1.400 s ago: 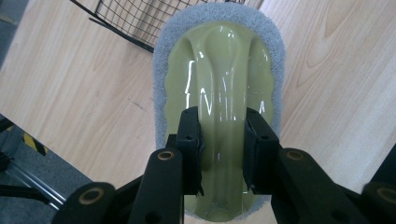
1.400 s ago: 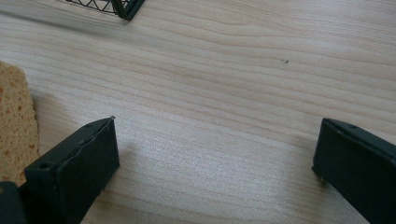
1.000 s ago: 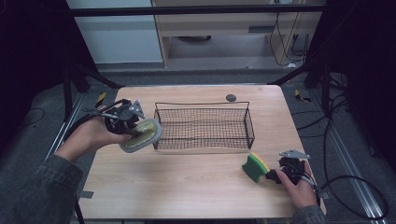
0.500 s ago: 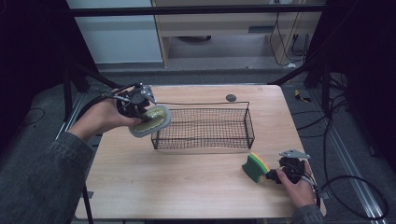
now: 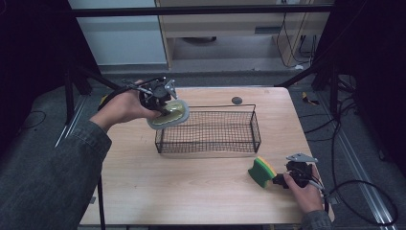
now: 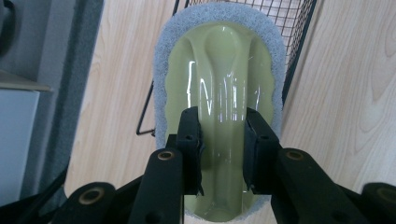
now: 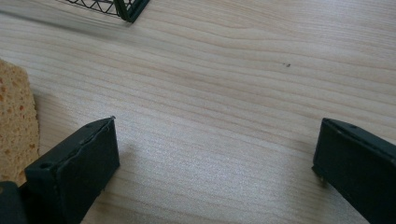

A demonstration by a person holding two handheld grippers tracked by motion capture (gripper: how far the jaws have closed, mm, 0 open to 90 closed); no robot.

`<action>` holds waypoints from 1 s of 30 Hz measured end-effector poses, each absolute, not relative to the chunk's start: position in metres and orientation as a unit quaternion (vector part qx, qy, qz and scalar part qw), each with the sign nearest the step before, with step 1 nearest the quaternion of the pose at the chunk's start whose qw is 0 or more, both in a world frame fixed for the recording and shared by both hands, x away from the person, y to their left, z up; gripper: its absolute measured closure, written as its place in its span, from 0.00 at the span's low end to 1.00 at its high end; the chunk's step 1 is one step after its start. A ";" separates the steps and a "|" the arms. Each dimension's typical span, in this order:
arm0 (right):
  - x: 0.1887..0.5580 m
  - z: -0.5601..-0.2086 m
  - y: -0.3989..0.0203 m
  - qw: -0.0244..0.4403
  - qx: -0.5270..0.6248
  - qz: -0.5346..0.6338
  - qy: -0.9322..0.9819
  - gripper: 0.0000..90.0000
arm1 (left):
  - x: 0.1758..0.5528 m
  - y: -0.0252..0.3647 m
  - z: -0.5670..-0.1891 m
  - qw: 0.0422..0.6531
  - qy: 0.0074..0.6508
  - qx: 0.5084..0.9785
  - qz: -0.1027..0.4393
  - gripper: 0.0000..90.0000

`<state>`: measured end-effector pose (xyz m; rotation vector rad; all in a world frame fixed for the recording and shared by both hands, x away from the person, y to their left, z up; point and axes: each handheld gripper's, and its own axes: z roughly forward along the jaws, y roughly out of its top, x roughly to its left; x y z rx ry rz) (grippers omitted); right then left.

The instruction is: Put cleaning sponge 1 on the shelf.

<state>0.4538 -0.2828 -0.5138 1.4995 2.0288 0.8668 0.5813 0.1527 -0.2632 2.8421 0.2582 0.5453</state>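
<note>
My left gripper (image 5: pixel 164 104) is shut on the pale green plastic handle of a scrubber (image 5: pixel 171 114) with a grey pad, held in the air at the left end of the black wire basket (image 5: pixel 256 132). In the left gripper view both jaws clamp the handle ridge of the scrubber (image 6: pixel 219 56), my gripper (image 6: pixel 223 123) gripping its near half, and the basket (image 6: pixel 290 28) lies beyond. My right gripper (image 5: pixel 281 181) rests low at the table's front right, open, next to a yellow and green sponge (image 5: pixel 261 171). In the right gripper view the sponge (image 7: pixel 16 126) lies outside the left jaw of my gripper (image 7: pixel 217 122), which has bare wood between its jaws.
A small dark round disc (image 5: pixel 236 100) lies on the table behind the basket. The wooden table (image 5: pixel 191 191) ends close behind the right hand. Cables (image 5: pixel 354 191) trail on the floor to the right, and a low shelf stands beyond the table.
My left hand has carried the scrubber away from me and to the right, up to the basket's left end. The right hand and the sponge have stayed put.
</note>
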 end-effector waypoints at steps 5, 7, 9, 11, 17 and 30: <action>0.455 -0.514 -0.283 0.234 0.546 0.316 0.740 0.01 | 0.579 0.142 -0.264 0.107 0.075 0.969 0.210 0.79; 0.455 -0.514 -0.283 0.235 0.545 0.315 0.740 0.00 | 0.578 0.139 -0.264 0.103 0.064 0.967 0.223 0.79; 0.455 -0.514 -0.283 0.235 0.545 0.315 0.740 0.01 | 0.577 0.137 -0.266 0.099 0.053 0.966 0.232 0.79; 0.455 -0.514 -0.283 0.235 0.545 0.315 0.740 0.01 | 0.576 0.134 -0.269 0.094 0.052 0.965 0.241 0.79; 0.455 -0.514 -0.283 0.235 0.545 0.315 0.740 0.01 | 0.572 0.126 -0.278 0.099 0.048 0.965 0.240 0.79; 0.455 -0.514 -0.283 0.235 0.545 0.315 0.740 0.01 | 0.574 0.117 -0.299 0.093 0.034 0.967 0.234 0.79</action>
